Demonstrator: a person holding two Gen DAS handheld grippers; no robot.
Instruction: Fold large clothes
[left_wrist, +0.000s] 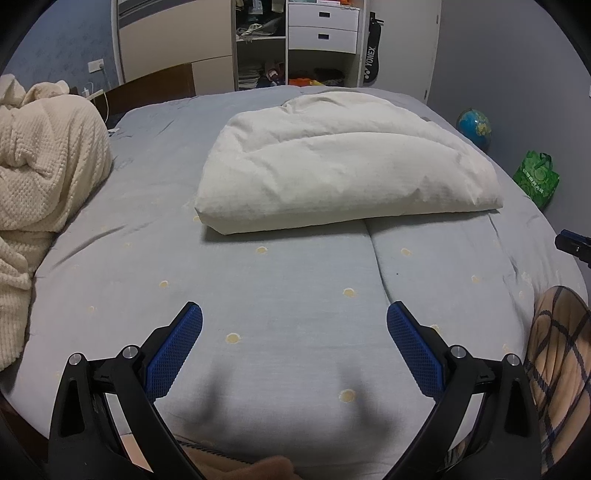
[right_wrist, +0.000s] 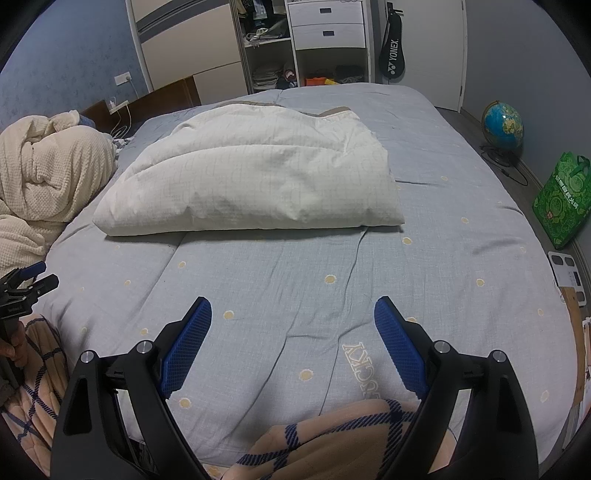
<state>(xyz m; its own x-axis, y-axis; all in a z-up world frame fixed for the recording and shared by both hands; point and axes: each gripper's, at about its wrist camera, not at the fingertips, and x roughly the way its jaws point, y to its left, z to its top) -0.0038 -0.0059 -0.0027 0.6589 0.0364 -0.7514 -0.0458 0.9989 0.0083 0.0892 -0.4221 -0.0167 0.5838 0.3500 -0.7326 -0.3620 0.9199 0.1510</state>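
Far back, open shelves (right_wrist: 273, 55) are holding piled clothes beside white drawers (right_wrist: 327, 22). A green bag (right_wrist: 559, 201) is standing on the floor at right. A folded white quilt (left_wrist: 343, 158) is lying mid-bed on the blue sheet (left_wrist: 288, 288). The left gripper (left_wrist: 294, 345) and right gripper (right_wrist: 293, 341) are both gaping wide, holding nothing.

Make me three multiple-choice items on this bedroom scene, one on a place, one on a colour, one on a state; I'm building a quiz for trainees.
1. Where does the white quilt lie?
A. on the floor
B. on the bed
C. in the wardrobe

2. What colour is the bag on the floor?
A. red
B. yellow
C. green

3. How do the jaws of the right gripper stand?
A. wide apart, nothing between them
B. shut on the quilt
C. shut on the bag

Answers: 1 B, it rests folded on the grey-blue bedcover; 2 C, it is bright green beside the globe; 3 A, only bedcover shows between the blue pads.
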